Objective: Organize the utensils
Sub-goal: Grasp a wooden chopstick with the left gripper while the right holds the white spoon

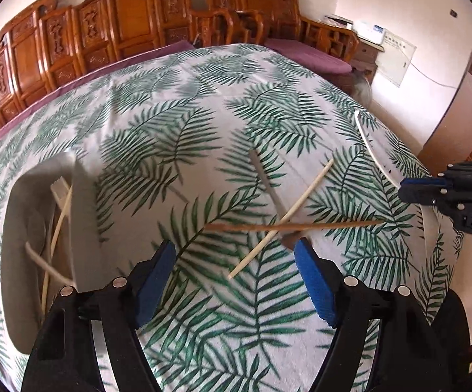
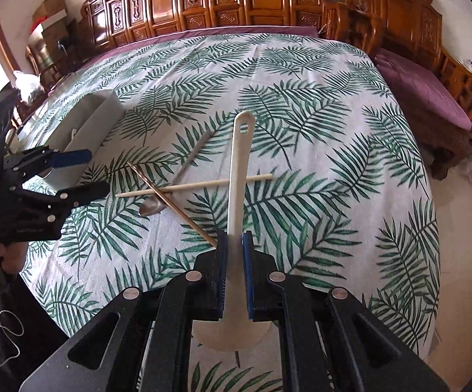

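- Blue-padded jaws on your right gripper [image 2: 235, 261] are clamped on the white spatula [image 2: 239, 176], gripping the flat neck just above its blade, with the handle and its hanging hole pointing away from you over the table.
- Your left gripper [image 1: 236, 261] has its jaws standing well apart with nothing between them; it hovers over the crossed pile, and its right pad sits close by the bowl of the metal spoon [image 1: 270, 189].
- That spoon lies on the leaf-print cloth [image 1: 177, 104] with a pale chopstick [image 1: 281, 219] and a darker brown chopstick [image 1: 294, 225] crossing over it near the bowl.
- Off to your left stands the grey organizer box [image 1: 85, 202], which already holds a few pale utensils; I judge it to be where everything goes.
- The spatula looks like light, stiff plastic. Your grip near the blade leaves the long handle free to swing, so I'd carry it steadily.
- The chopsticks look thin, light and smooth, so they are likely to roll or pivot. Take each near its middle, square across the shaft.
- The spoon is probably heavier and slick; its narrow handle is the better hold, once the chopsticks are lifted off it.
- The soft cloth may bunch under the pads if you press low.
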